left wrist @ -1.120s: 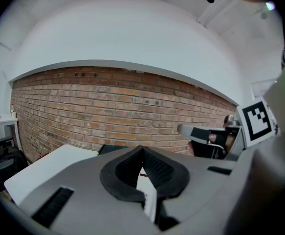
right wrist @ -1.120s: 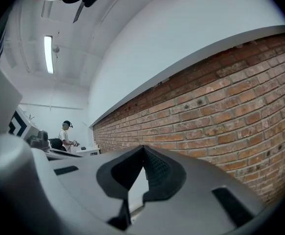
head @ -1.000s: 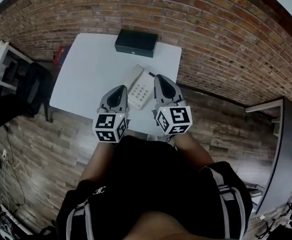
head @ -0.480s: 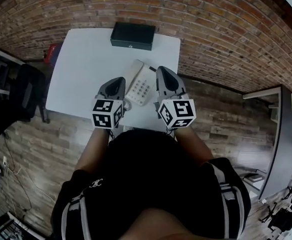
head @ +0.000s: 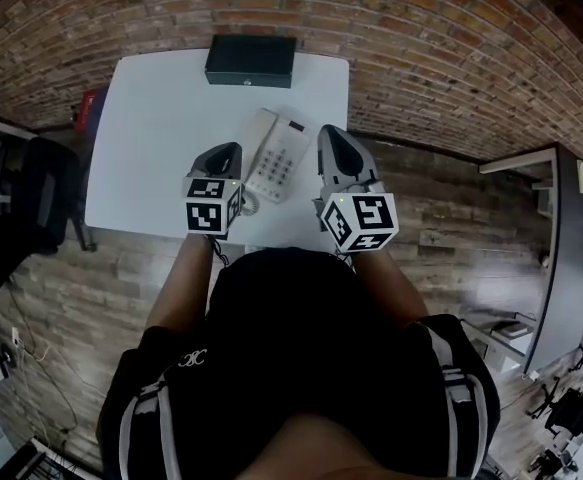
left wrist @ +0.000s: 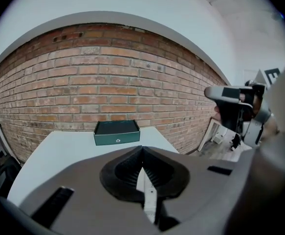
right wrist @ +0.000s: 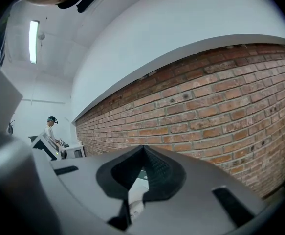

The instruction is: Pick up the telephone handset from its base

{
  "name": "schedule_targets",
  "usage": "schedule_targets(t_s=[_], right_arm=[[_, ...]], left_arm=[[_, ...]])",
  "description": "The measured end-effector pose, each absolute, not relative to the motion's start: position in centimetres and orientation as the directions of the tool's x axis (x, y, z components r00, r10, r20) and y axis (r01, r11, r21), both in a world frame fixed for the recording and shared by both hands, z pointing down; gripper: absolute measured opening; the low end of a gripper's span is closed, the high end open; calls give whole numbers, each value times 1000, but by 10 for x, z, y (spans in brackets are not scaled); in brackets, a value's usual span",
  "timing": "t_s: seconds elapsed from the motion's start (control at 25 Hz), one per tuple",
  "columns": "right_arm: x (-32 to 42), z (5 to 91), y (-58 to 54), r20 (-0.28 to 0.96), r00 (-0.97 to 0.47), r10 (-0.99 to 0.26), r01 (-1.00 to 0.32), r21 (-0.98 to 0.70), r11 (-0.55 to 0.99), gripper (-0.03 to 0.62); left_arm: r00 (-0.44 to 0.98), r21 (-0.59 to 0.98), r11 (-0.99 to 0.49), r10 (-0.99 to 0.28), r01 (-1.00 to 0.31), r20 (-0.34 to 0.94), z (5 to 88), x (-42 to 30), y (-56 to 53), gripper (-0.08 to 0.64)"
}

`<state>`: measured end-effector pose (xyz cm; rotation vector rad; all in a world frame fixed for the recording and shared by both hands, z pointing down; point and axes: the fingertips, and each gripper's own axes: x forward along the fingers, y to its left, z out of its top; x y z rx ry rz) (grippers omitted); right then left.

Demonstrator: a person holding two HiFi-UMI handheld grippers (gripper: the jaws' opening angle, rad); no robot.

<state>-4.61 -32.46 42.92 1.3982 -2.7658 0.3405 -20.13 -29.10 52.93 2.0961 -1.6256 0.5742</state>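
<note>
Lowered since the earlier frame, the left gripper (head: 227,150) has its jaws pressed together on nothing, tips just left of the telephone handset (head: 258,148). The right gripper (head: 329,131) is likewise clenched and empty, its tips at the right edge of the telephone base (head: 289,156). The handset lies in its cradle along the left side of the base, beside the keypad, between the two grippers. Base and handset rest near the front edge of a white table (head: 161,128). A dark box (head: 250,60) stands at the table's far edge, against a brick wall (head: 421,58).
</note>
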Motion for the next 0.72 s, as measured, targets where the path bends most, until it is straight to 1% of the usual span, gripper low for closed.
schedule_targets(t_s=[0.24,0.56,0.72], right_arm=[[-25,436,-324,146,-557,-817,-826,-196,528,-3],[2,444,-319,180,-502,-846,-862,-185,472,-2],[14,448,-317,197,-479,-855,-875,-183,448,-3]], left_arm=[[213,44,-238,-755,-970,620,560,-204,-304,-2],[239,60,-273,-689,-960,684,601,-195,-311,-2],[258,73,-292,-668,-954,698,613,-191,-314,30]])
